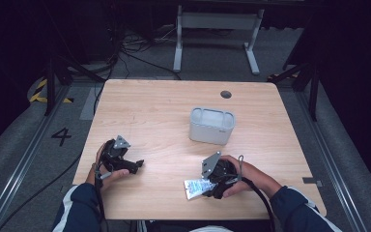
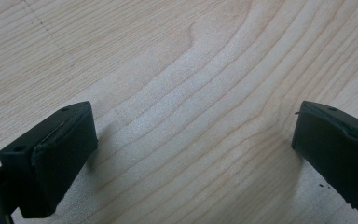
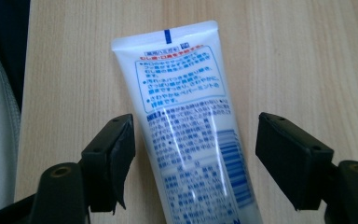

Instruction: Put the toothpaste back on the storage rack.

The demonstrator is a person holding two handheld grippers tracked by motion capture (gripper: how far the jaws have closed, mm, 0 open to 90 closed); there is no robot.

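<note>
A white tube (image 3: 191,126) with blue and red print lies flat on the wooden table (image 1: 164,111), near its front edge, also visible as the tube (image 1: 193,187) in the high view. My right gripper (image 3: 193,154) is open, its jaws on either side of the tube without touching it. In the high view the right gripper (image 1: 211,186) is low over the tube's near end. My left gripper (image 2: 193,154) is open over bare wood, with nothing between its jaws. It sits at the table's front left as the left gripper (image 1: 137,165).
A light grey rectangular container (image 1: 212,125) with an open top stands at the middle of the table, beyond the right gripper. A round cable hole (image 1: 226,94) is near the far edge. Past the table are a white frame and cables on the floor.
</note>
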